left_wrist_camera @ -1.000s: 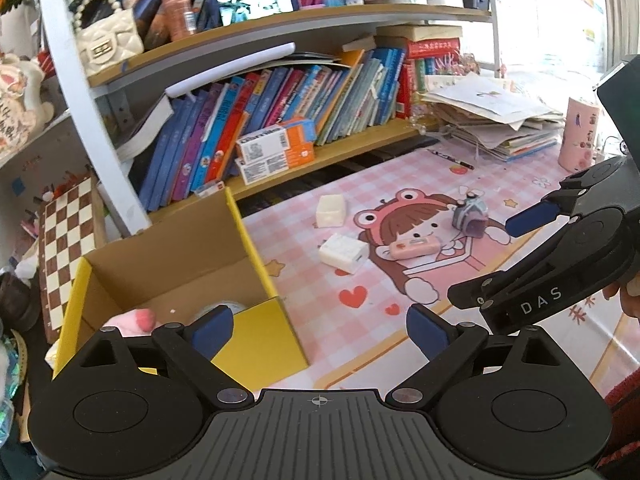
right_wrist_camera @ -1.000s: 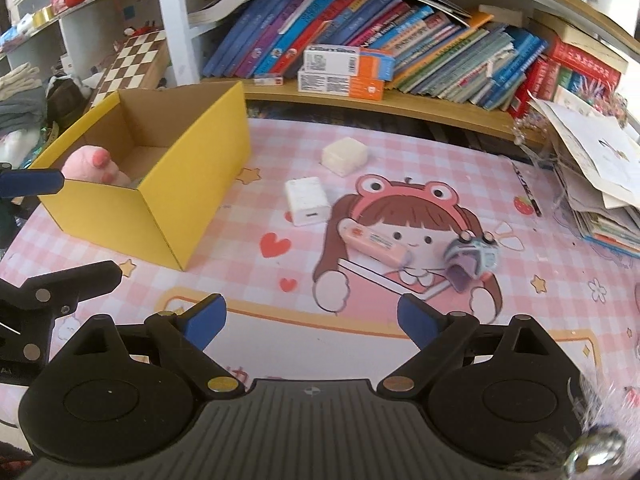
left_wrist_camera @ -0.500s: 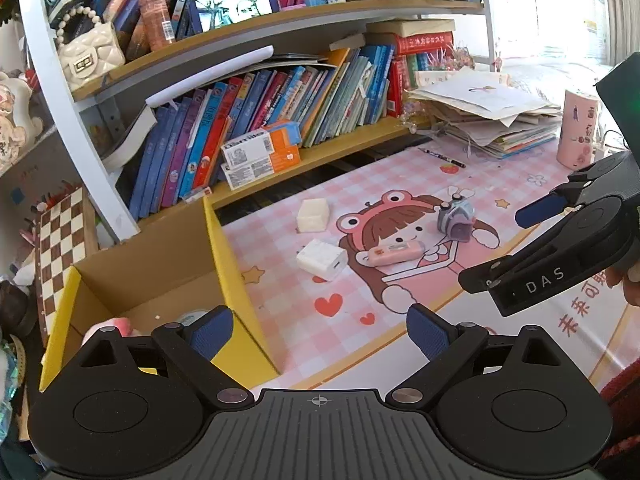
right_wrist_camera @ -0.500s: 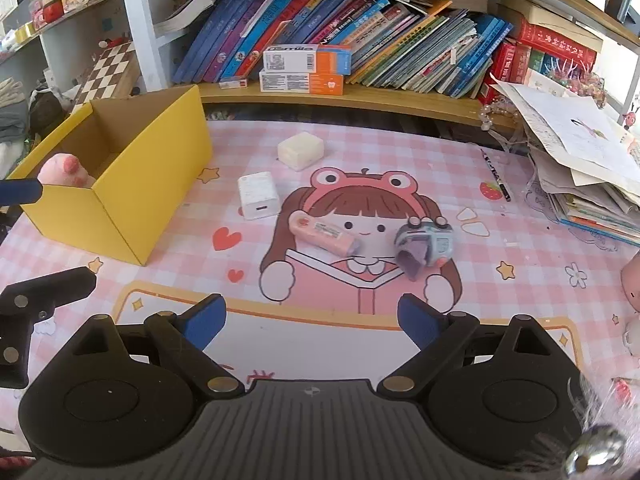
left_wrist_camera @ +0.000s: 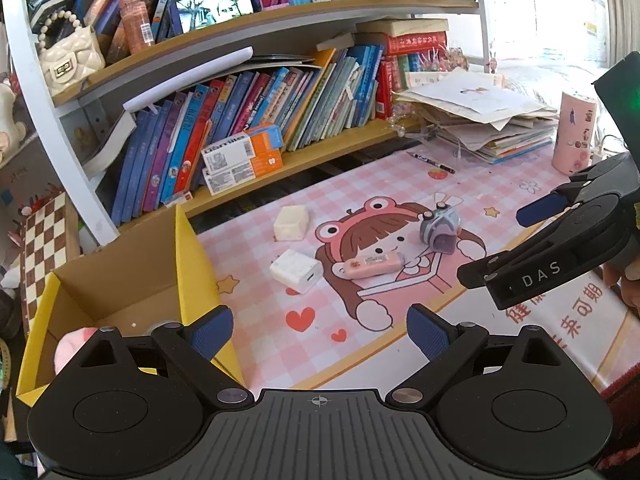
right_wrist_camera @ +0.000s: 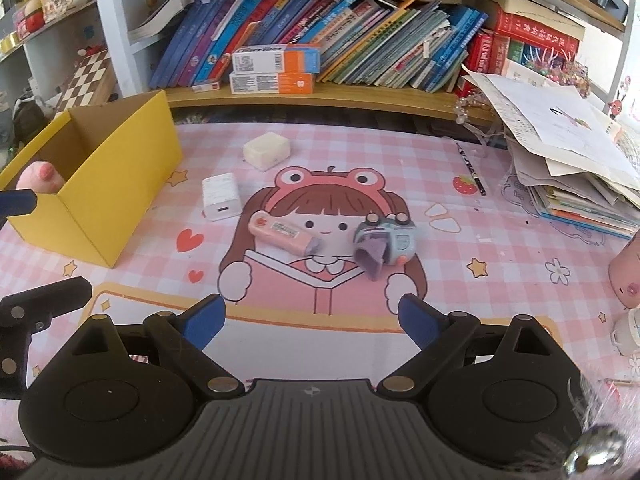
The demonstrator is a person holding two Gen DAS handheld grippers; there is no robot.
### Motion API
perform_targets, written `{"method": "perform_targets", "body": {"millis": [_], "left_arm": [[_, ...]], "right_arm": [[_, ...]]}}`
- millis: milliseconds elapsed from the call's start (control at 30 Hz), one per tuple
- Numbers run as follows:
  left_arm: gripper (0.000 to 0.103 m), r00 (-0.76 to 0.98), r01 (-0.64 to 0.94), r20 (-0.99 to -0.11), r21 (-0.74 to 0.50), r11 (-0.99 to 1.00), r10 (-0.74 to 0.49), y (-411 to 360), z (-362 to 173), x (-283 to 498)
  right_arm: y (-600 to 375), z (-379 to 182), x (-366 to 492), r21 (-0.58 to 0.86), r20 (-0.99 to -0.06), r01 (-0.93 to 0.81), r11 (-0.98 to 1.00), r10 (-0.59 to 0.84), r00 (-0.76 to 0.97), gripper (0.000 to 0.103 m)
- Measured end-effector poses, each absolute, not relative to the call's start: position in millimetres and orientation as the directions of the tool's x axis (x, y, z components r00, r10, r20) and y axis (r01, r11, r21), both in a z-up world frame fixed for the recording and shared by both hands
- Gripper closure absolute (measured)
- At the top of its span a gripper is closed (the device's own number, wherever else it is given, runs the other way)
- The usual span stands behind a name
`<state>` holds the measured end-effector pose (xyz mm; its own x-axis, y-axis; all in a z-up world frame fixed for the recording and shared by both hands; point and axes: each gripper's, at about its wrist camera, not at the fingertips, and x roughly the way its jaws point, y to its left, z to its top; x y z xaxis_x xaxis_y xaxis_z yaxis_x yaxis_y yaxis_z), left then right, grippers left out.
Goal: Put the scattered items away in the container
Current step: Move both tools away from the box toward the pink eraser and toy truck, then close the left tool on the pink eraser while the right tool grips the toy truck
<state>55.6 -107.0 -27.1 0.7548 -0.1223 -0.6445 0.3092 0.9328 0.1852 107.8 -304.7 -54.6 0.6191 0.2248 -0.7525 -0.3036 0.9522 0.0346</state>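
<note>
A yellow cardboard box (right_wrist_camera: 120,184) stands at the left of the pink mat, also in the left wrist view (left_wrist_camera: 188,256); a pink plush toy (right_wrist_camera: 42,176) lies inside it. On the mat lie a cream block (right_wrist_camera: 266,150), a white charger (right_wrist_camera: 221,196), a pink tube (right_wrist_camera: 280,233) and a small blue-grey toy camera (right_wrist_camera: 384,240). The same items show in the left wrist view: block (left_wrist_camera: 291,222), charger (left_wrist_camera: 297,271), tube (left_wrist_camera: 372,264), toy camera (left_wrist_camera: 440,230). My left gripper (left_wrist_camera: 320,332) is open and empty beside the box. My right gripper (right_wrist_camera: 312,318) is open and empty, just in front of the toy camera.
A bookshelf (right_wrist_camera: 340,96) full of books runs along the back, with orange-and-white cartons (right_wrist_camera: 276,68) on it. A paper stack (right_wrist_camera: 572,152) sits at the right, a black pen (right_wrist_camera: 470,168) beside it, a pink cup (left_wrist_camera: 574,138) further right. A chessboard (left_wrist_camera: 44,240) leans left of the box.
Both grippers have pulled back and shifted right; the box and items sit further left and smaller in view. Both stay open; no item has moved.
</note>
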Motion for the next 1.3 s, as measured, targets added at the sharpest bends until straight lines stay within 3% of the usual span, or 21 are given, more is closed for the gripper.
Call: {"method": "perform_targets", "body": {"millis": [600, 900, 1300], "left_arm": [[0.008, 0.720, 0.303, -0.678, 0.115, 0.946, -0.148, -116.7, -42.5, 106.5], [0.009, 0.698, 0.314, -0.705, 0.139, 0.939, -0.129, -120.5, -59.2, 121.7], [0.026, 0.656, 0.286, -0.745, 0.103, 0.952, -0.116, -119.7, -81.7, 148.0]], "right_arm": [[-330.9, -67.5, 140.1, 0.038, -0.764, -0.219, 0.975, 0.170, 0.623, 0.009], [-330.5, -82.8, 163.3, 0.038, -0.785, -0.214, 0.976, 0.162, 0.598, 0.009], [-328.4, -102.0, 187.4, 0.036, -0.807, -0.227, 0.973, 0.163, 0.568, 0.009]]}}
